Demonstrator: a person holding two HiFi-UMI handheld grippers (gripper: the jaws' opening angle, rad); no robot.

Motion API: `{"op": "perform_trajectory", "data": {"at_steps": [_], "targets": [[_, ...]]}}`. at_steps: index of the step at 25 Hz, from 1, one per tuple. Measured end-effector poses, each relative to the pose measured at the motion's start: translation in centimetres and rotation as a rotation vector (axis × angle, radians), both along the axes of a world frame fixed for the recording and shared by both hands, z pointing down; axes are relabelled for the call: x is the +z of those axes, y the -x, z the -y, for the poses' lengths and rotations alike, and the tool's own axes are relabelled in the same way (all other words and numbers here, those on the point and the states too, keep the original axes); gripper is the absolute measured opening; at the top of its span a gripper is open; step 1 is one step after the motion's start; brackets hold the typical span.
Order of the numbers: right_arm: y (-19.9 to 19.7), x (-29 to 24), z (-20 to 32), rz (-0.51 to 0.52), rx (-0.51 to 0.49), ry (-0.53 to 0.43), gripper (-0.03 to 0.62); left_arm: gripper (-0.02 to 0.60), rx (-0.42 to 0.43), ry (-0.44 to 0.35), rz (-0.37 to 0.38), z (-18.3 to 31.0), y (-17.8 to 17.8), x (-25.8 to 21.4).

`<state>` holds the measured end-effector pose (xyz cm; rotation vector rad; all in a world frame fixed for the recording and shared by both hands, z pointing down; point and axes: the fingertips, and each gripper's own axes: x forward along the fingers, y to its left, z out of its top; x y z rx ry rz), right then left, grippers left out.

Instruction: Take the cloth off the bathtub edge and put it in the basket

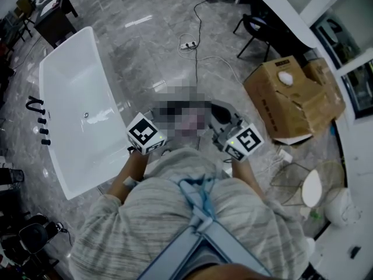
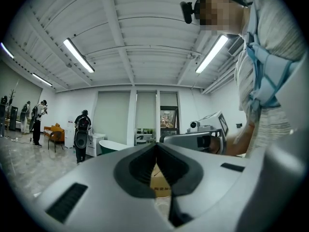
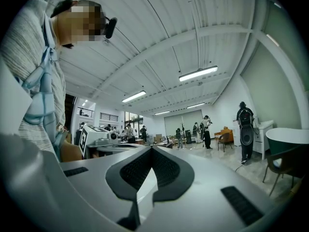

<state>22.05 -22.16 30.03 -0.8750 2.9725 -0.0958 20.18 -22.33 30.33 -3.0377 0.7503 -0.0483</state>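
left gripper [image 2: 156, 150] fingers closed, empty, right gripper [image 3: 151, 152] likewise, bathtub [image 1: 70, 92] apparently below, leftward

Large open lab or studio hall; freestanding white bathtub [image 1: 81, 98] on polished grey marble floor [image 1: 145, 39]; loose cable [image 1: 197, 45] trailing across; torn cardboard box [image 1: 291, 98] nearby; strip lights [image 2: 78, 55] on white beamed ceiling [image 2: 145, 28]; people [image 3: 246, 129] standing about wearing backpack gear.

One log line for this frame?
left gripper: jaws shut, empty | right gripper: jaws shut, empty | bathtub: head view's left, untouched | cloth: not in view
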Motion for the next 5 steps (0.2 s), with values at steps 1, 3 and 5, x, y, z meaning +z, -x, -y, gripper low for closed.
{"op": "perform_trajectory", "data": {"at_steps": [1,3,5], "targets": [[0.0,0.07,-0.07,0.002,-0.001,0.002,0.003,0.005,0.004,0.006,-0.003,-0.1,0.0,0.09],[-0.09,0.33,-0.26,0.004,-0.002,0.008,0.003,0.005,0.009,0.017,-0.016,-0.37,0.01,0.27],[-0.25,0.64,-0.5,0.003,0.0,0.016,0.003,0.005,0.012,0.027,-0.031,-0.65,0.03,0.43]]}}
